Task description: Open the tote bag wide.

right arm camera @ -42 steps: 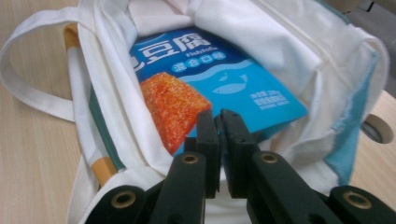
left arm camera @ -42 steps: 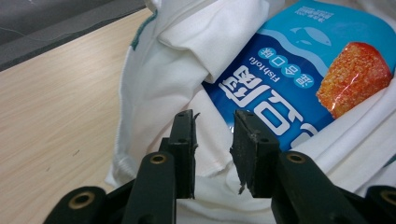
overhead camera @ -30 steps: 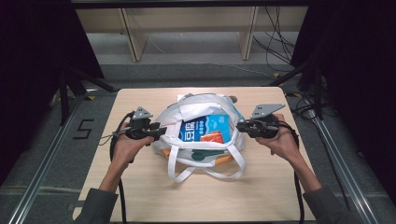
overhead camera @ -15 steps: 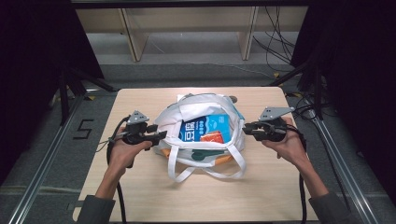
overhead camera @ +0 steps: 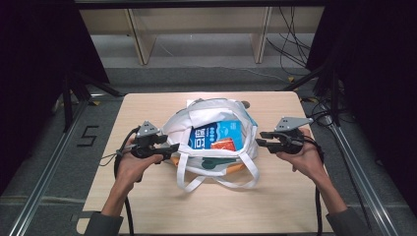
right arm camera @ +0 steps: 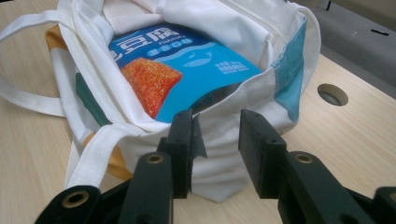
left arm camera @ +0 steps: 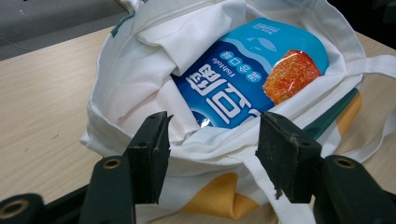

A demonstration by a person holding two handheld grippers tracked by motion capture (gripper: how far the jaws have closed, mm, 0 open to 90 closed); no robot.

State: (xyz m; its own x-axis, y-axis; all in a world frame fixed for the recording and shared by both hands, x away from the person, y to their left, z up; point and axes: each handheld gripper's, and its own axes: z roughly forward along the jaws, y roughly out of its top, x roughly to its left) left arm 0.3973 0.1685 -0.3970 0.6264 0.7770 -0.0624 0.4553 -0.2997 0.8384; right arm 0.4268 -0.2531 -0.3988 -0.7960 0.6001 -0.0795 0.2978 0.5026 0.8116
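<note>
A white tote bag [overhead camera: 196,120] lies open in the middle of the wooden table [overhead camera: 147,105]. Inside it rests a blue snack packet [overhead camera: 219,133] with an orange picture, also clear in the left gripper view [left arm camera: 233,88] and the right gripper view [right arm camera: 187,56]. My left gripper [overhead camera: 172,147] sits at the bag's left side, open, its jaws on either side of the near rim [left arm camera: 210,149] without pinching it. Open as well, my right gripper [overhead camera: 260,138] is close to the bag's right wall [right arm camera: 224,140], nothing between its jaws.
The bag's white handles [overhead camera: 216,182] trail over the table toward the person. A round hole [right arm camera: 332,94] is cut in the tabletop beyond the bag. Wooden frame legs [overhead camera: 140,37] and cables [overhead camera: 295,44] lie on the floor behind the table.
Both grippers have drawn back a little from the bag's rim, toward the person and outward. The bag and packet stay where they were.
</note>
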